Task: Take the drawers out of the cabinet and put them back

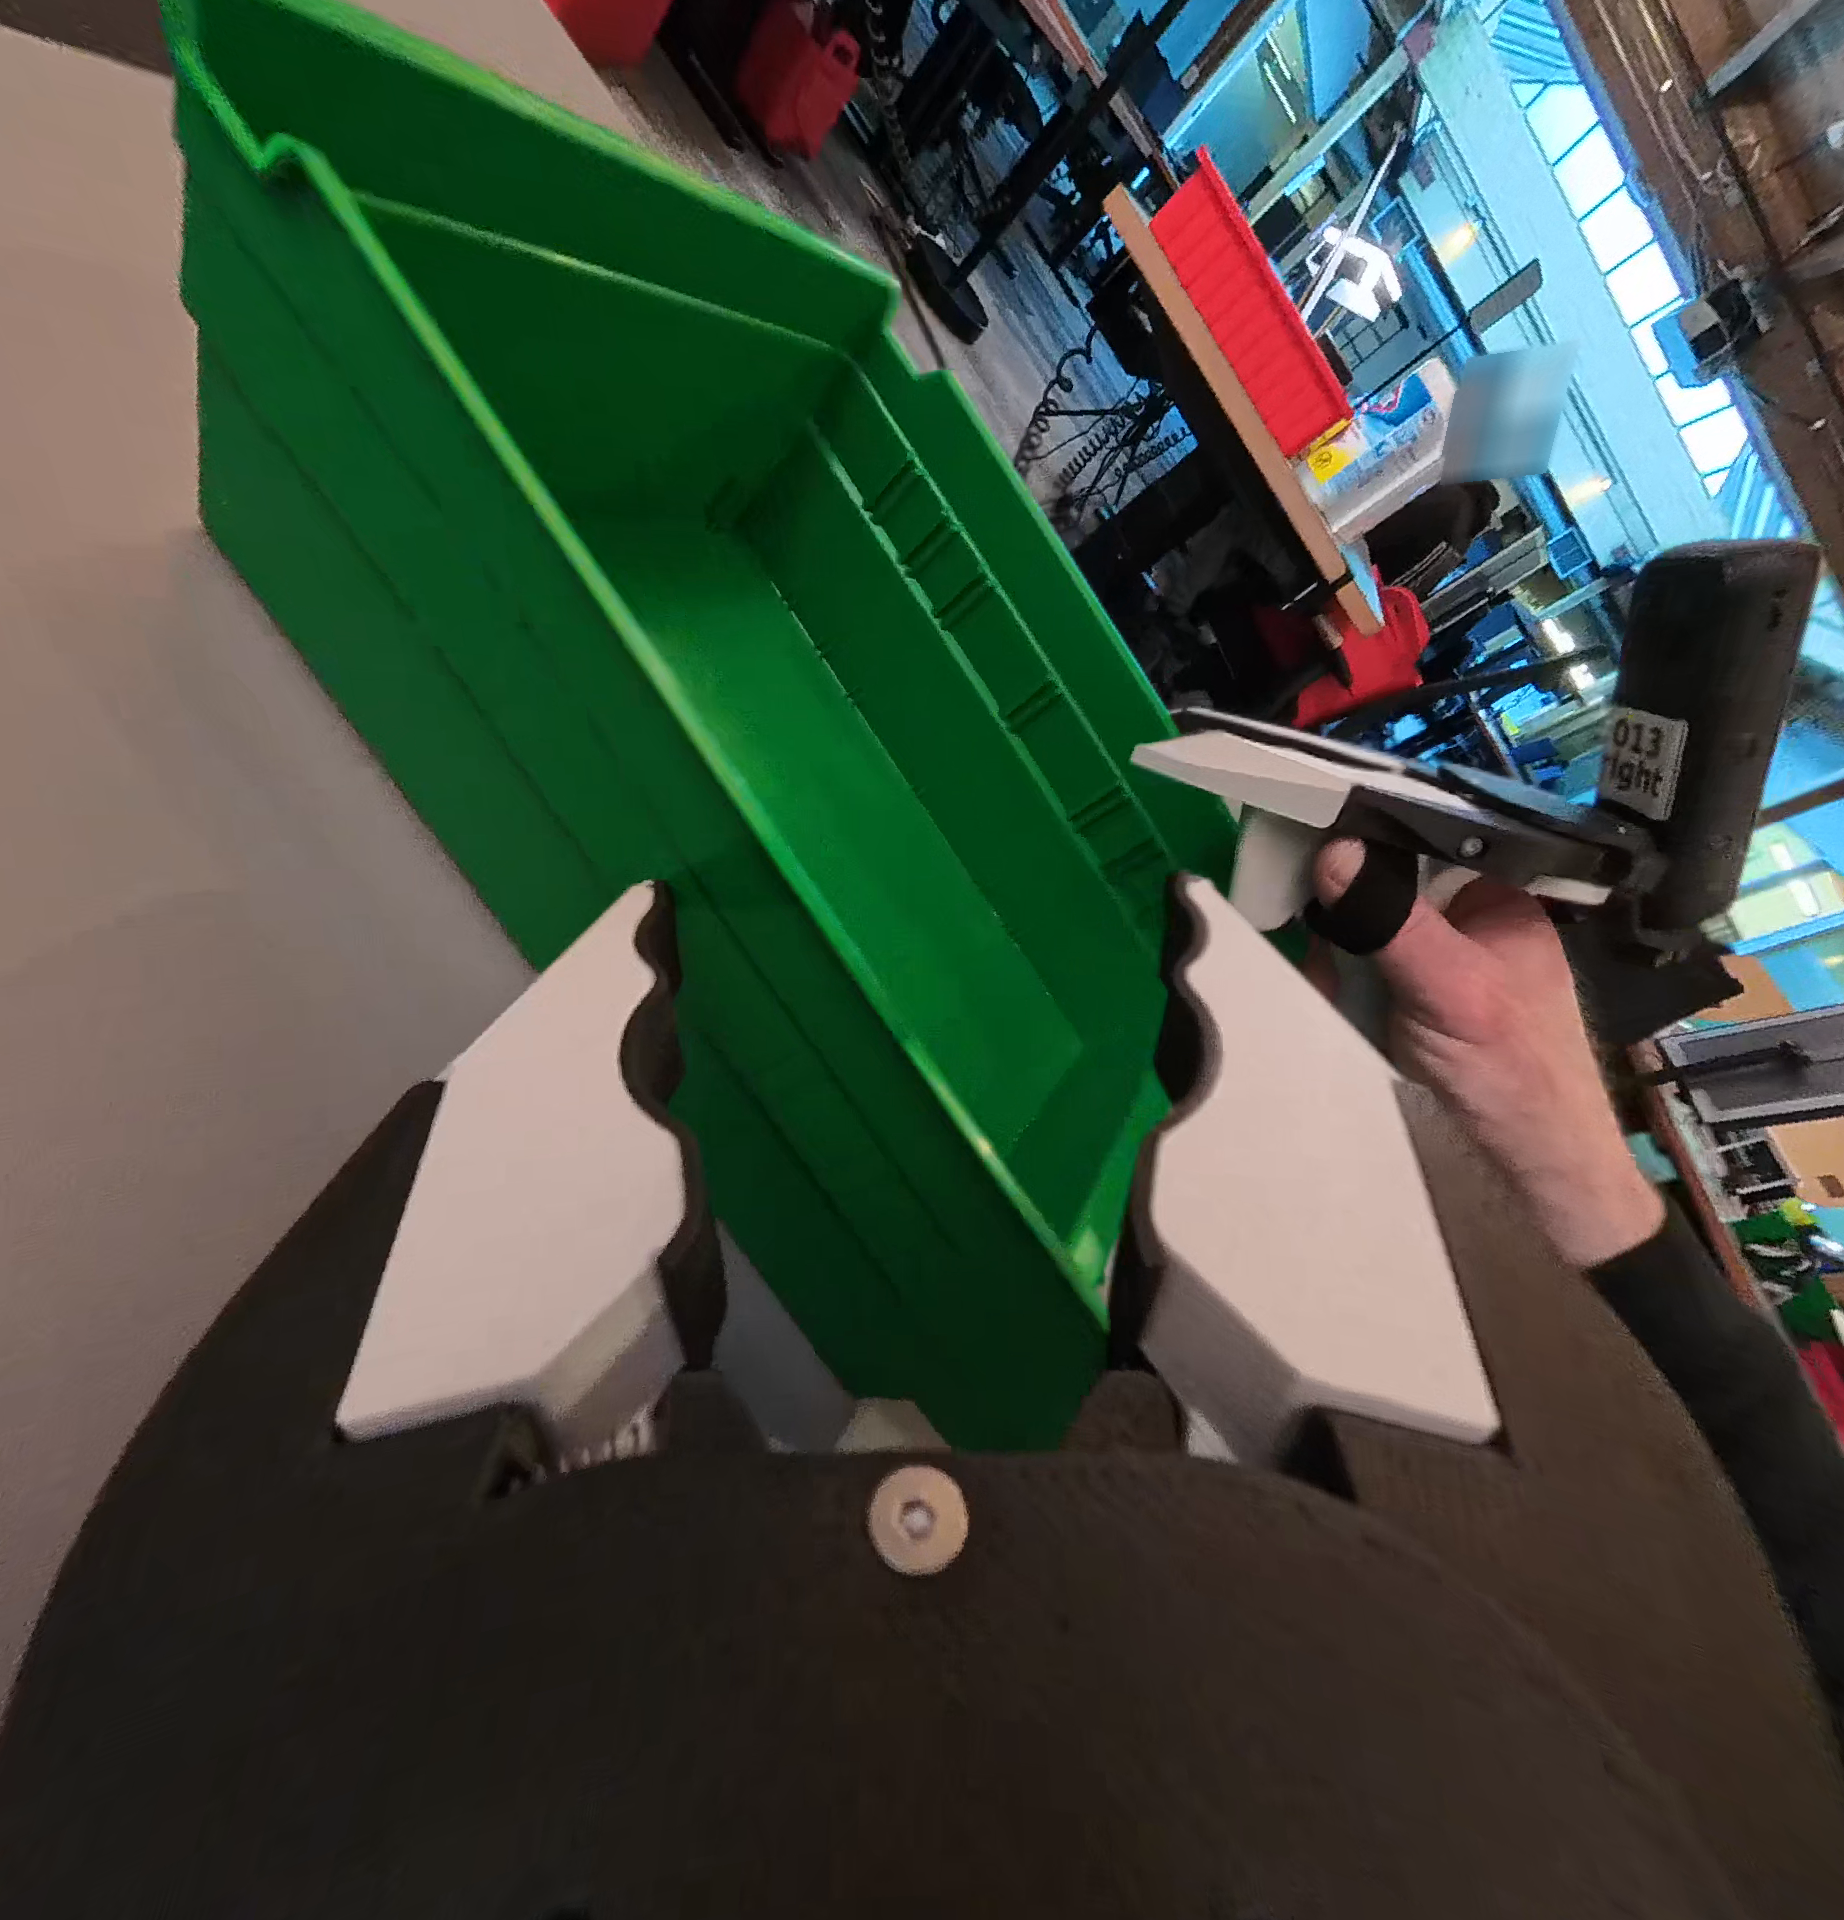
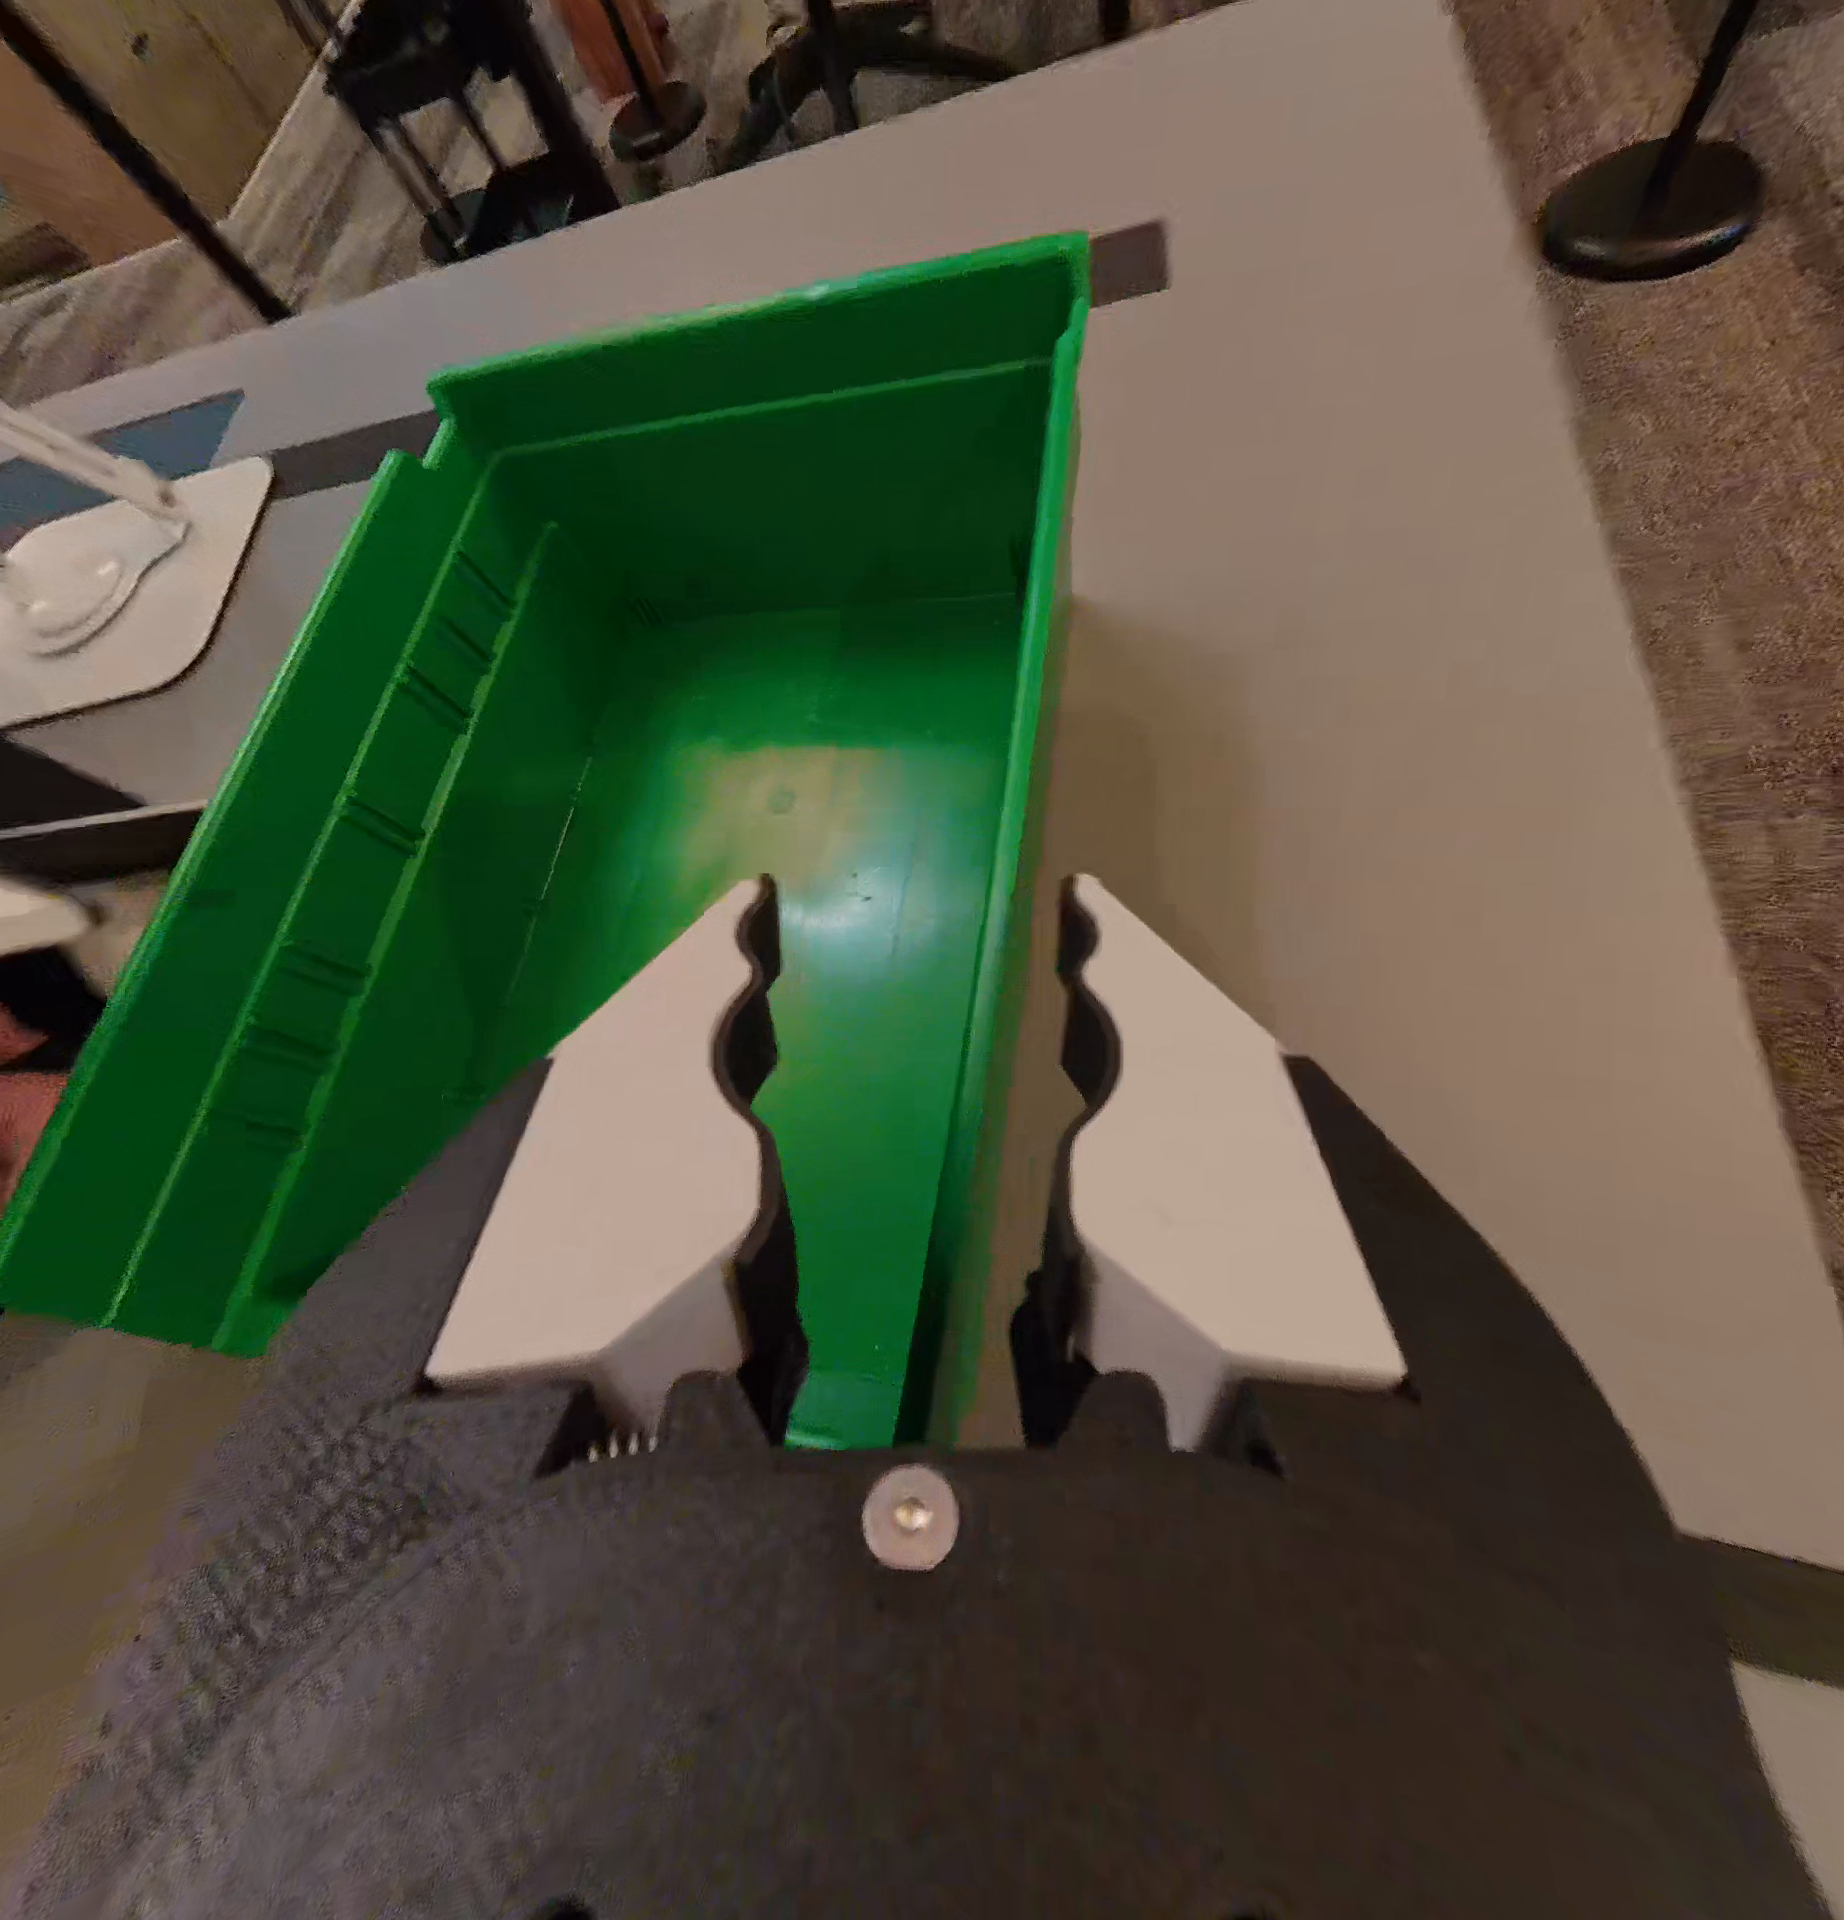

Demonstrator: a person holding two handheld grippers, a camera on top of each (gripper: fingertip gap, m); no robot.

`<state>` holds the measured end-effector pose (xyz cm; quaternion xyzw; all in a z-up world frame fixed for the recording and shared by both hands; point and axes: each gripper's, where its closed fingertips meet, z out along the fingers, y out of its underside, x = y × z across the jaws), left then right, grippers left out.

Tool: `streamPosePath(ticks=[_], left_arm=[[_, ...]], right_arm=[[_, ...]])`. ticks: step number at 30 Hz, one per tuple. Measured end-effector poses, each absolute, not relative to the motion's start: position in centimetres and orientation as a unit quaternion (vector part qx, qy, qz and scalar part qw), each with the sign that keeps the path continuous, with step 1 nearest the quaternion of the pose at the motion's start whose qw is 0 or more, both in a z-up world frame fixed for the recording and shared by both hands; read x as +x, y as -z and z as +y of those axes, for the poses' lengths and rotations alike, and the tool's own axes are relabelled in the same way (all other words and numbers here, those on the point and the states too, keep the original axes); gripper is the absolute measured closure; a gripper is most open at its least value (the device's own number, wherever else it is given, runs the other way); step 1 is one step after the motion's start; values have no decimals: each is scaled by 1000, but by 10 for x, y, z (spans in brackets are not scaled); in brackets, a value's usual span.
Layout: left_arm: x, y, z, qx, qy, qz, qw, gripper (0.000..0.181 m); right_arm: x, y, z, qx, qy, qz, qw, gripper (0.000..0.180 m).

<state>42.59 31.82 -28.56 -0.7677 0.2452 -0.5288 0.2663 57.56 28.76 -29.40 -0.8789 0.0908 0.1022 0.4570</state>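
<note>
green drawer (image 2: pixel 752 665), grey table (image 2: pixel 1313 623)

One green drawer (image 1: pixel 689 582), two grippers, one white lamp base (image 2: pixel 87 603).

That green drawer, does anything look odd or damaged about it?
Nothing looks damaged. The green drawer is empty and out of any cabinet, tilted above the grey table. The left gripper and right gripper each straddle one side wall. No cabinet is in view.
</note>
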Motion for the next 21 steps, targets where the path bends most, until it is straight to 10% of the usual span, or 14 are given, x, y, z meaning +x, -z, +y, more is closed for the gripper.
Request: streamPosePath(ticks=[8,15,21], left_arm=[[396,208,227,-671,500,405,368,87],[270,130,140,-535,442,565,447,127],[69,120,207,-562,141,631,516,134]], right_arm=[[564,197,247,-818,53,63,569,120],[451,119,204,-772,45,-55,632,135],[343,112,190,-758,-12,-157,633,146]])
